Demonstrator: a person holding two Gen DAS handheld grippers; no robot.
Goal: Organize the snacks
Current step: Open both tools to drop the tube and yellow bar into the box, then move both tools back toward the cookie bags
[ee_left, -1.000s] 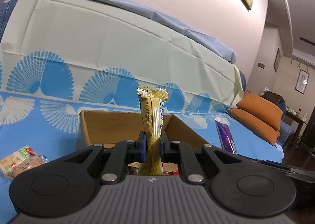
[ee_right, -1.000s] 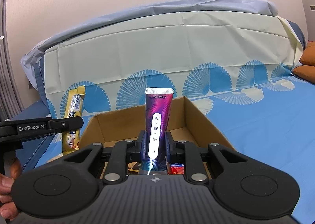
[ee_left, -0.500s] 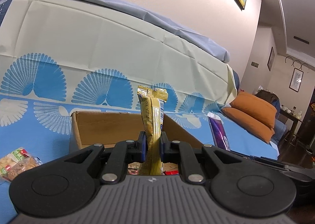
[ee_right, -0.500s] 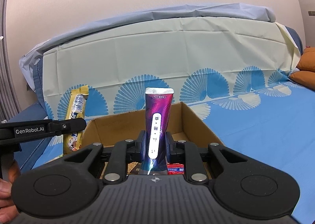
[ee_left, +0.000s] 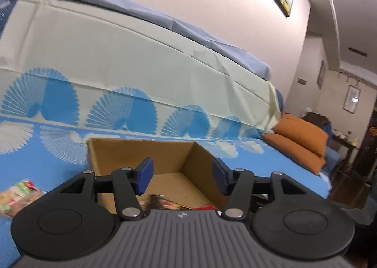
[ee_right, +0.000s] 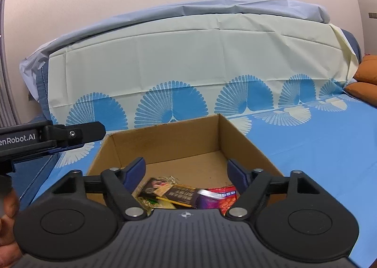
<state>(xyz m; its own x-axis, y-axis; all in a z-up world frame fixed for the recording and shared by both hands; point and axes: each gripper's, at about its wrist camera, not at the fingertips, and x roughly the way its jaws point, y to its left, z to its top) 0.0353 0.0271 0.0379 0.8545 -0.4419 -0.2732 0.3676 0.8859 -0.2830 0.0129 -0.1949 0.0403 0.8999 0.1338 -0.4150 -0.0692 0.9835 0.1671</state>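
**A:** What is on the far left?

**B:** A snack packet, green, red and tan, lies on the blue fan-patterned cloth, just left of the cardboard box. It is blurred, so I cannot read it.

**A:** And the left hand-held gripper?

**B:** It hangs over the near edge of the open box. Its jaws are opening, with blue pads apart and nothing between them. Part of a hand shows behind it in the right camera's view.

**A:** What is inside the box?

**B:** Several snacks lie flat at the near end: a dark brown wrapper on top, a purple packet beside it, and a red packet to the right. The far half of the box floor is bare cardboard.

**A:** And the right hand-held gripper?

**B:** It is above those snacks, jaws opening wide, holding nothing.

**A:** Further right?

**B:** Two orange cushions, stacked, well apart from the box.
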